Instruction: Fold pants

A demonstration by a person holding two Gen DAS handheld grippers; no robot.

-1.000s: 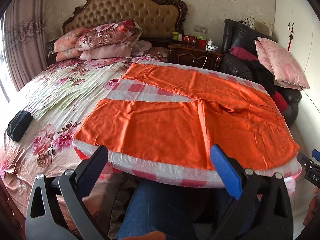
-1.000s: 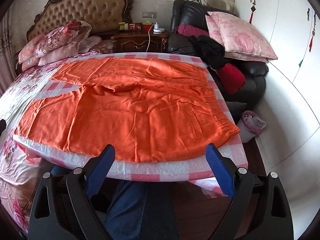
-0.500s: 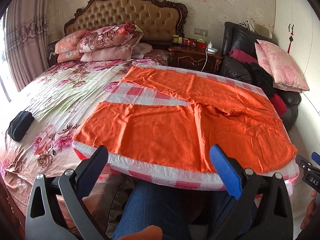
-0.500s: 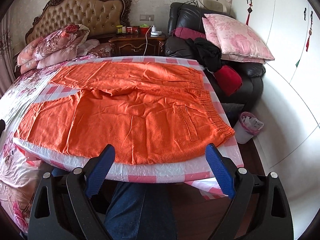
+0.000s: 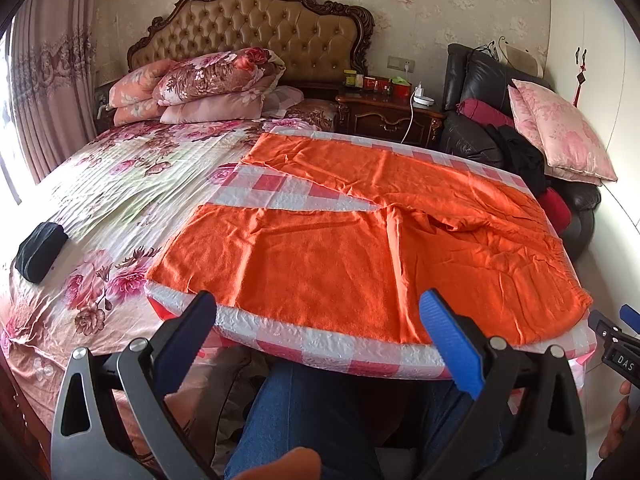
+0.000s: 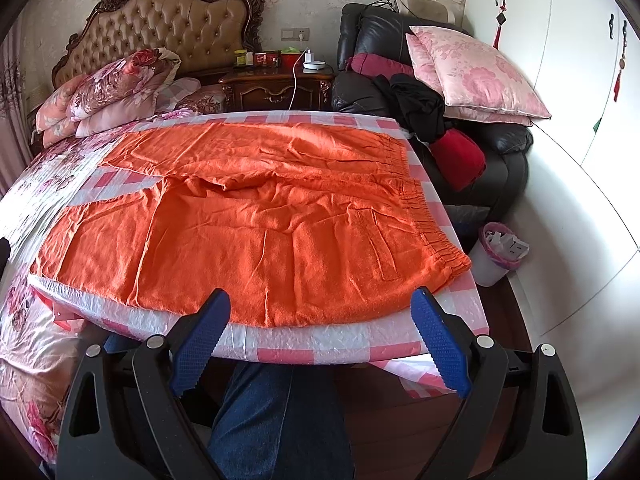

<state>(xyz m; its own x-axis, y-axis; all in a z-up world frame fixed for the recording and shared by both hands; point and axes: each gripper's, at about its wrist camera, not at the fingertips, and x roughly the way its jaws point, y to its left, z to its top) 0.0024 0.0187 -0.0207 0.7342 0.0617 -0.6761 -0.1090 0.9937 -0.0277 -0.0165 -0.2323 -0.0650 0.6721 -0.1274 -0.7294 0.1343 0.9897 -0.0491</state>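
Orange pants (image 5: 360, 248) (image 6: 256, 220) lie spread flat on a pink-and-white checked board (image 5: 328, 344) (image 6: 304, 344). The legs point left and the elastic waistband (image 6: 424, 216) sits at the right edge. My left gripper (image 5: 320, 336) hovers open just in front of the board's near edge, below the near leg. Toward the waist end, my right gripper (image 6: 320, 332) is open at the near edge too, with nothing between its fingers. The right gripper's tip (image 5: 616, 336) shows at the right border of the left wrist view.
The board rests over a floral bed (image 5: 120, 184) with stacked pillows (image 5: 208, 84). A black pouch (image 5: 40, 248) lies on the bed at left. A black armchair (image 6: 472, 128) with cushions and a small bin (image 6: 500, 252) stand to the right. The person's jeans-clad legs (image 6: 280, 420) are under the board.
Both grippers have pulled back and risen slightly, so the pants sit a little farther away. The pants have not moved and both grippers stay open.
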